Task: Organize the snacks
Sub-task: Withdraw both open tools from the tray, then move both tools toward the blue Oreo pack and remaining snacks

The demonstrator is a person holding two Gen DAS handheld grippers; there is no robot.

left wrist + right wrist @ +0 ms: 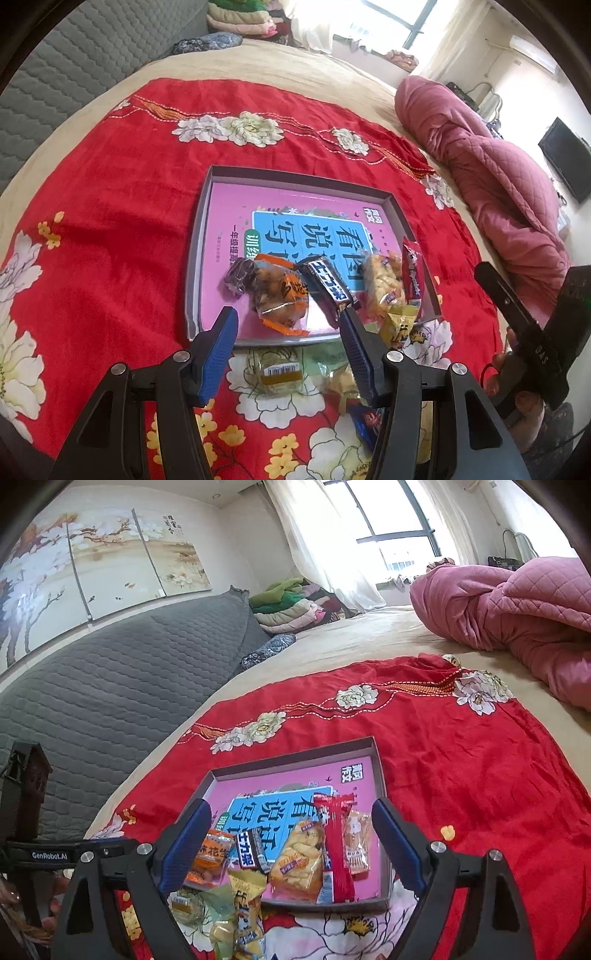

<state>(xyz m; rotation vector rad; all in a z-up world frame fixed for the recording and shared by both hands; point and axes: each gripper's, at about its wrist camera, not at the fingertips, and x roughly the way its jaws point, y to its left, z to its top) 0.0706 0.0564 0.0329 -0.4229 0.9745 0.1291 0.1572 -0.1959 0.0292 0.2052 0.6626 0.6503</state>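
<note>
A shallow grey tray (197, 243) (379, 771) with a pink and blue book cover as its floor lies on the red flowered cloth. Inside it lie an orange packet (280, 291) (210, 856), a dark chocolate bar (328, 286) (253, 849), a yellow cracker pack (382, 284) (299, 860) and a red packet (412, 275) (338, 845). My left gripper (289, 319) hovers open over the tray's near edge, touching nothing. My right gripper (291, 810) stands wide open above the near snacks, its pads clear of them.
Loose snacks lie on the cloth in front of the tray: a clear pack with a yellow label (280, 373), a yellow packet (399, 326) (245, 890) and a blue one (369, 421). A pink quilt (498, 177) is bunched at the right; a grey headboard (110, 686) runs along the left.
</note>
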